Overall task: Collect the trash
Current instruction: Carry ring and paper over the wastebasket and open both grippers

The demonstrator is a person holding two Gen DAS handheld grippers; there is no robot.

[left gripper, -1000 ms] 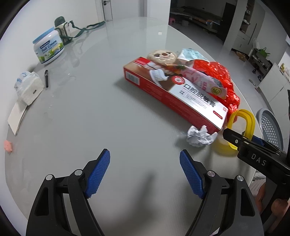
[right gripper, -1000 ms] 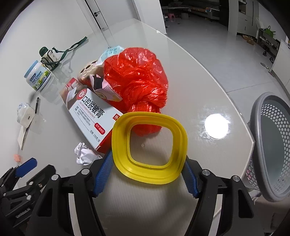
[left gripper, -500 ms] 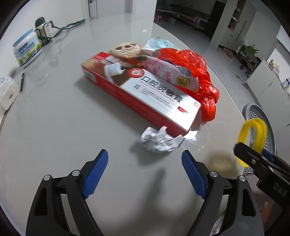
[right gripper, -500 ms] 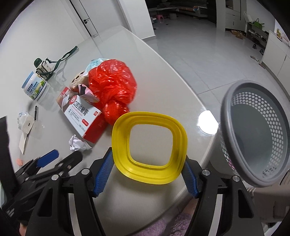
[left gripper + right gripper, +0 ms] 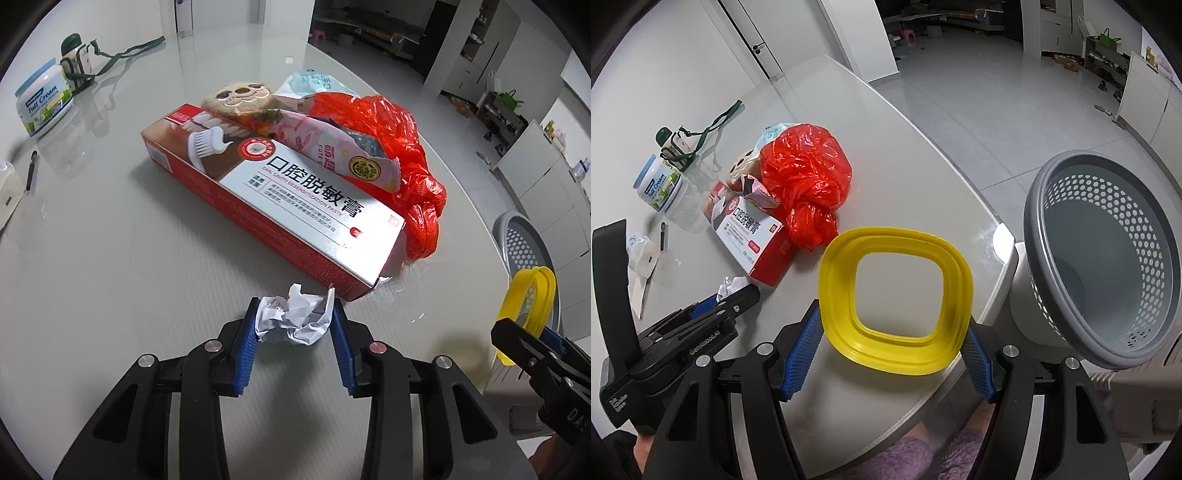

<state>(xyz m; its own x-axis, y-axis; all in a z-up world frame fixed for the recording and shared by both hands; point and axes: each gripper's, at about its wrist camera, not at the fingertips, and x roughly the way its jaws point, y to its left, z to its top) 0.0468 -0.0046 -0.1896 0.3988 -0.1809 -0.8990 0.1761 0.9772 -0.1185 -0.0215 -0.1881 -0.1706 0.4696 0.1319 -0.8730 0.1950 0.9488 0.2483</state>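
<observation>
Though partly hidden, toothpaste box (image 5: 280,206) beside crumpled paper (image 5: 293,319)

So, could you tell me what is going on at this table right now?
A person is clearing trash with two handheld grippers. The left gripper is shut on a crumpled paper ball beside the toothpaste box. The right gripper holds a yellow square ring near the grey perforated basket.

Bright, sharp, glossy table (image 5: 894,122) glare, fisheye vignette
</observation>
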